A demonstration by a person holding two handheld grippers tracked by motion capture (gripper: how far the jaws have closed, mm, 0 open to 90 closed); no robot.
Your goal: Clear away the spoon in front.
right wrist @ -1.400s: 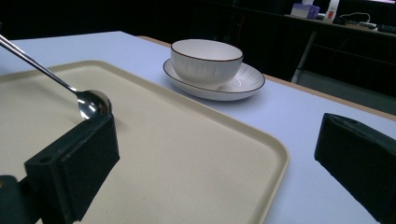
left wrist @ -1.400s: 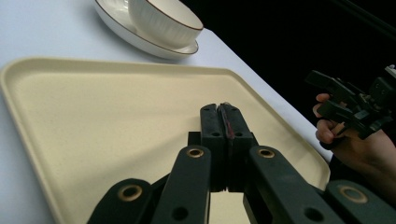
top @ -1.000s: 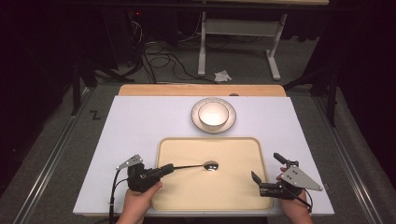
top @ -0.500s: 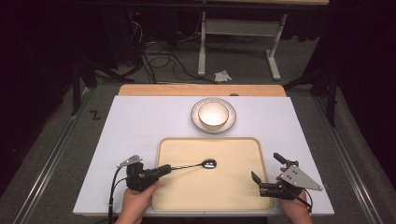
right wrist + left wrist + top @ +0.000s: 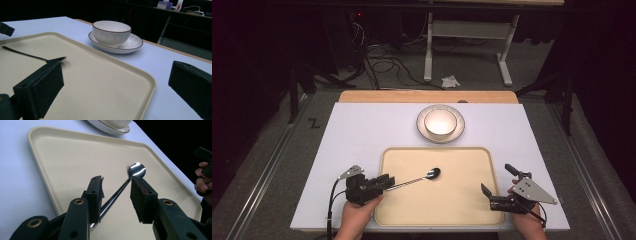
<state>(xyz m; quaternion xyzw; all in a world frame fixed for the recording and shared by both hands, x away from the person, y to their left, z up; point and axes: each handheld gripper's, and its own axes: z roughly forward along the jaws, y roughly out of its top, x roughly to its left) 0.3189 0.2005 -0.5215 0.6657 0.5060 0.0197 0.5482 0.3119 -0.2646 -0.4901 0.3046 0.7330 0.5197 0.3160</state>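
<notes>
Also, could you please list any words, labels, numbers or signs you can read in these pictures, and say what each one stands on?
"Z": a dark mark on the grey floor left of the table.
Box and bottle on the far shelf, right gripper view: print too small to read.
Nothing else legible.

A spoon point(image 5: 419, 178) lies on the tray point(image 5: 462, 210), below a bowl point(image 5: 440, 122) on its saucer point(image 5: 422, 131).

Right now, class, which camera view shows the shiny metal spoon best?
The left gripper view: the shiny metal spoon runs large between the open jaws. The high view shows it small on the cream tray; the right gripper view shows it edge-on.
</notes>
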